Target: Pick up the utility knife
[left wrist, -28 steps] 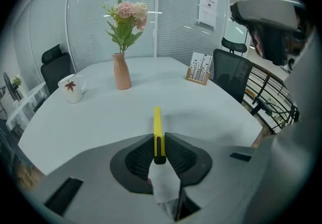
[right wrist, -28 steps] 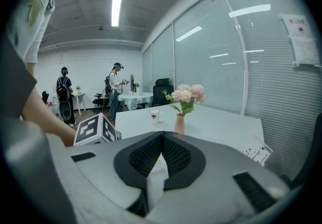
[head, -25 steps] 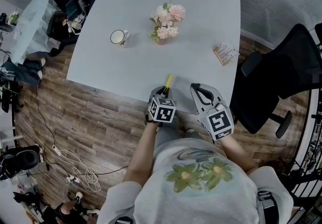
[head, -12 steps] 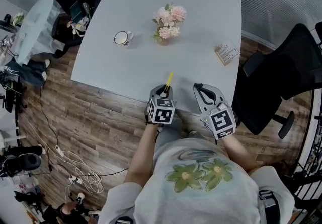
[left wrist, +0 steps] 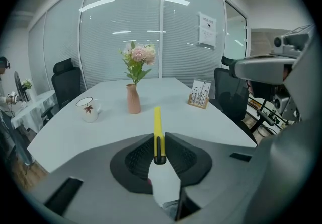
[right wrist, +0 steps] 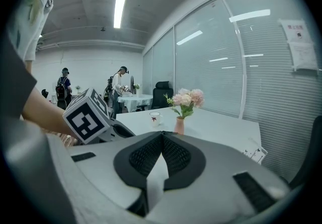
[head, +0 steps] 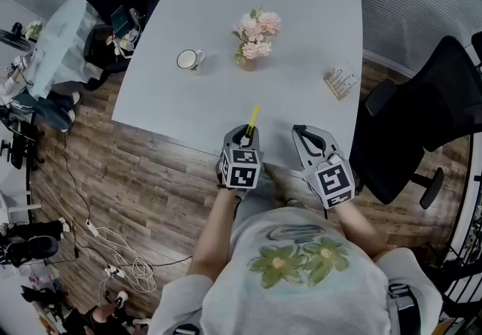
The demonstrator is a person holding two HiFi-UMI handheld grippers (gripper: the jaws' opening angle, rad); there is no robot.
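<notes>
The left gripper [head: 247,133] pinches the yellow utility knife [left wrist: 157,126] by its rear end, over the white counter [head: 301,17], nearer the person than the flower vase [left wrist: 133,100] and pointing toward it; the right gripper [right wrist: 161,135], jaws pressed together, holds nothing.
</notes>
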